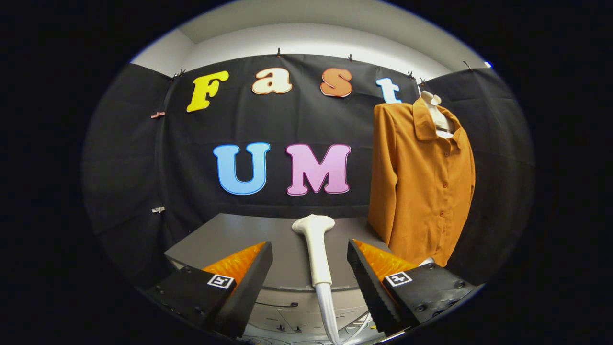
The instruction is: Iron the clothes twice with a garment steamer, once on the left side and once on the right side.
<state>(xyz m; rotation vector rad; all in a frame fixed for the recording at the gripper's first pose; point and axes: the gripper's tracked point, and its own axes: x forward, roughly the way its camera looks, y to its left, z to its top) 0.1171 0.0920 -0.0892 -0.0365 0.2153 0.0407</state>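
While gripper [310, 282] gapes around steamer [316, 249], shirt [424, 191] beyond, untouched

Grey table [230, 239], flat and bare on its left part, set close to the black cloth [134, 167] behind. Cloth hanging all the way around the back and both sides, a bit wrinkly. Small dark clips [278, 51] along its top edge, pinching it up. One pinkish clip [157, 115] on the left fold, one silver clip [158, 209] lower down the same fold. White wall [306, 40] above the cloth, bright with light. White dummy neck [437, 112] with a flat cap on top, up near the right of the cloth. Thin dark cable [282, 304] on the pale panel under the table's front edge.
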